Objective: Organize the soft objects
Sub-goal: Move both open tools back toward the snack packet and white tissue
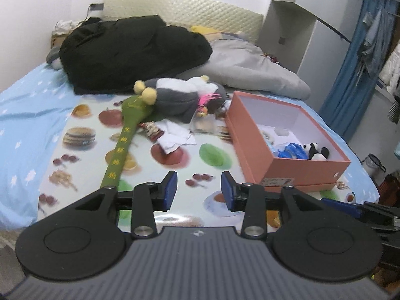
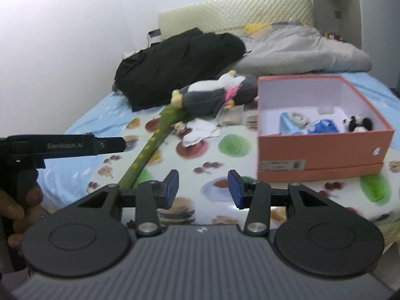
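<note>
Now we look across a bed laid with a glossy sheet printed with fruit and burgers (image 1: 82, 135). On it sits a salmon-pink cardboard box (image 1: 310, 172), rectangular, white inside, with a small plush panda (image 1: 317, 151) and a crinkled blue bag (image 1: 291, 151) in its near corner. Beside the box lies a fuzzy grey-and-white plush bird with yellow feet (image 1: 180, 95), resting on the broad end of a long green fabric paddle with yellow lettering (image 1: 120, 145). Near the paddle lies crumpled white paper (image 1: 175, 138). Behind them a black padded jacket (image 1: 130, 50) is heaped. Our left gripper (image 1: 199, 190) hangs above the sheet, its blue pads (image 1: 171, 191) parted halfway around nothing. Our right gripper (image 2: 203, 188) hangs likewise, parted and empty.
</note>
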The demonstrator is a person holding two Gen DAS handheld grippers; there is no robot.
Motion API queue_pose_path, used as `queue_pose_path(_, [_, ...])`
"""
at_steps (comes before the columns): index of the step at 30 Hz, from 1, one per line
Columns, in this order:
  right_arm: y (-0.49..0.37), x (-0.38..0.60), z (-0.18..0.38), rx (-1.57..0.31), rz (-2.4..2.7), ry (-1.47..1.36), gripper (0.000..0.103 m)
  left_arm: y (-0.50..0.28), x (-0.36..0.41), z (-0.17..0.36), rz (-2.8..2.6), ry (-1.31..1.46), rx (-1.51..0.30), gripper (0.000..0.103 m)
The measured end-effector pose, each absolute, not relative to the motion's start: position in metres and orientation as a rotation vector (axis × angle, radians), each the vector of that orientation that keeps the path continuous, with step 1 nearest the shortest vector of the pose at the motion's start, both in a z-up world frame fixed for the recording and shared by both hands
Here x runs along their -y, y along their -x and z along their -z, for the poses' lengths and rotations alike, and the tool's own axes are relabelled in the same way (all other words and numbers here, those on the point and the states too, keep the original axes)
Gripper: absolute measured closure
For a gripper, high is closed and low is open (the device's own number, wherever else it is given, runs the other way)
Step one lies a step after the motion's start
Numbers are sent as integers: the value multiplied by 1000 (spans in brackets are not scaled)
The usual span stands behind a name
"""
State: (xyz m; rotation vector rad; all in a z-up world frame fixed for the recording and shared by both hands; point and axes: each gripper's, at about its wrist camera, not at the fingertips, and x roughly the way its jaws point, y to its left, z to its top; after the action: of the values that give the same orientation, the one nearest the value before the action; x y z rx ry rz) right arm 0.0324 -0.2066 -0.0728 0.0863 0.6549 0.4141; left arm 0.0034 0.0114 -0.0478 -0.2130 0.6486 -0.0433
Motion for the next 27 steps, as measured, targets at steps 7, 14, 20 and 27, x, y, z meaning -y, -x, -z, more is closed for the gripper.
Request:
queue_pose_path(7, [-53, 184, 90, -672, -446, -56, 57, -29, -35, 75, 9, 263, -660, 50])
queue_pose_path(14, [-96, 169, 110, -709, -459, -21, 57, -85, -47, 94, -4, 281, -657, 45])
queue_pose_path(20, [-140, 153, 127, -720, -466, 9, 51, -145, -57, 119, -6, 312, -676, 44])
queue_pose_path(27, [-194, 127, 156, -722, -486, 35, 35, -217, -74, 159, -17, 344, -728, 43])
